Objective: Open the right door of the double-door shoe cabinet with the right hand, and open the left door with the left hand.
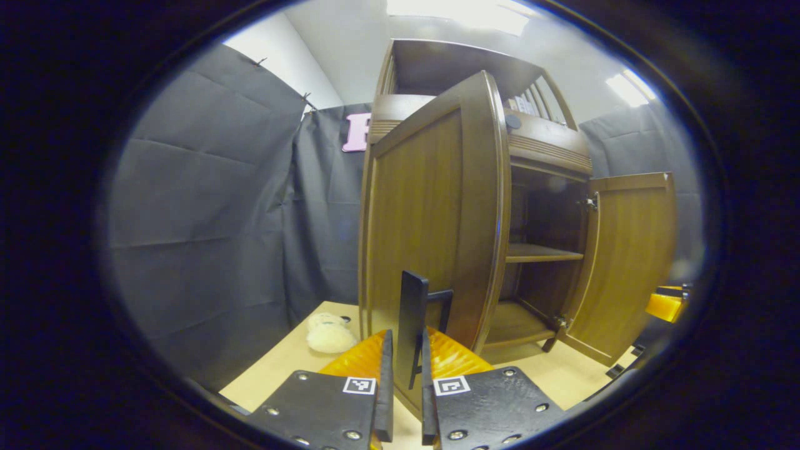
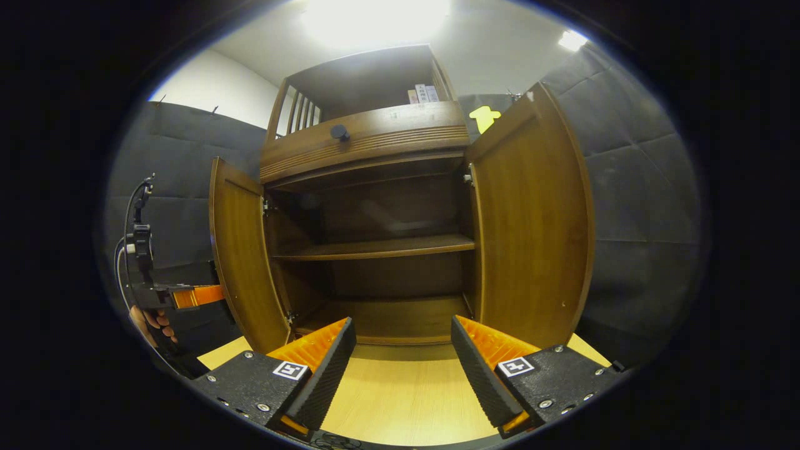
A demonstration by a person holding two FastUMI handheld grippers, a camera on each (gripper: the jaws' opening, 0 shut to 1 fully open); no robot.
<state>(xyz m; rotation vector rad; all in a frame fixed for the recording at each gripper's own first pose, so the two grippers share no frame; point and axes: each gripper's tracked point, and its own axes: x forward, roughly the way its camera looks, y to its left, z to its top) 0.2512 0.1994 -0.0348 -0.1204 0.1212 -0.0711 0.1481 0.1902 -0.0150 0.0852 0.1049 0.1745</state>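
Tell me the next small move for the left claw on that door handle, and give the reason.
Probably open the left claw and draw it back off the black handle. It is clamped on that handle, and the left door stands swung well out from the cabinet. The right door is wide open too, with the right claw open and holding nothing, so both doors look done.
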